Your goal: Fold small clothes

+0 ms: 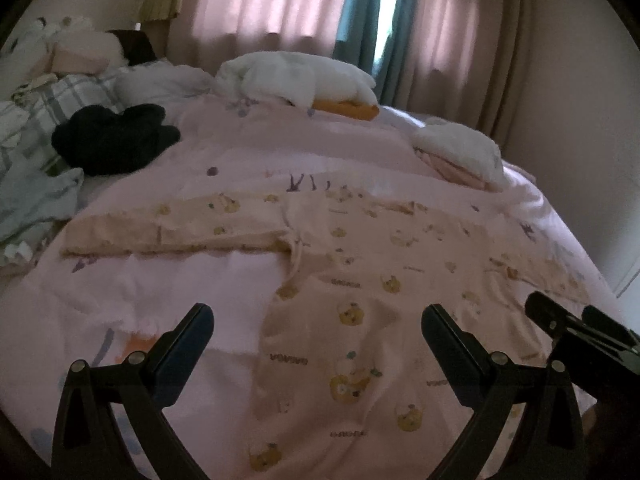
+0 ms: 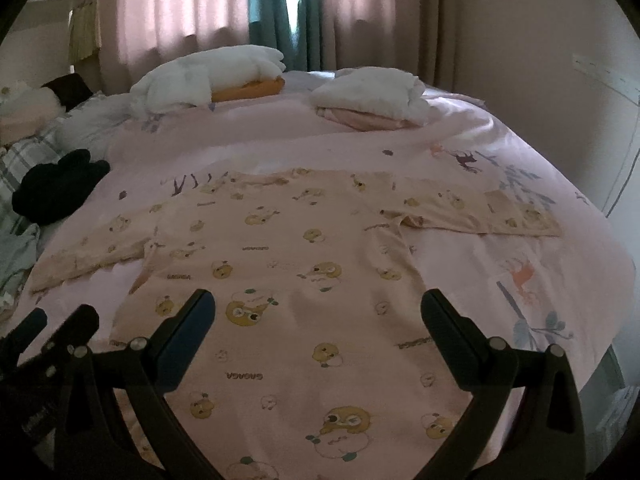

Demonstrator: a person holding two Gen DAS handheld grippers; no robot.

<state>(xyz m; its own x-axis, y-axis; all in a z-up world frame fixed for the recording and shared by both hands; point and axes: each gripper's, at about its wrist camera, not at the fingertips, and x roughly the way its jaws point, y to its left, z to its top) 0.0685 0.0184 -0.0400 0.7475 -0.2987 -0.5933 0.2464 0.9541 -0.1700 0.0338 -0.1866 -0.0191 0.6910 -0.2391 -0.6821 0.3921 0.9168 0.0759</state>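
A printed shirt [image 2: 280,264] lies spread flat on the pink bed [image 2: 460,152], hem nearest, sleeves stretched out to left and right. The left gripper [image 1: 318,320] hovers over the shirt's near left part, jaws wide apart and empty. The right gripper [image 2: 318,306] hangs above the hem, jaws also spread with nothing between them. Far left sits a black garment [image 2: 56,192]; at the far side rest two white folded piles [image 2: 208,76], [image 2: 372,92] before the curtains [image 2: 180,4]
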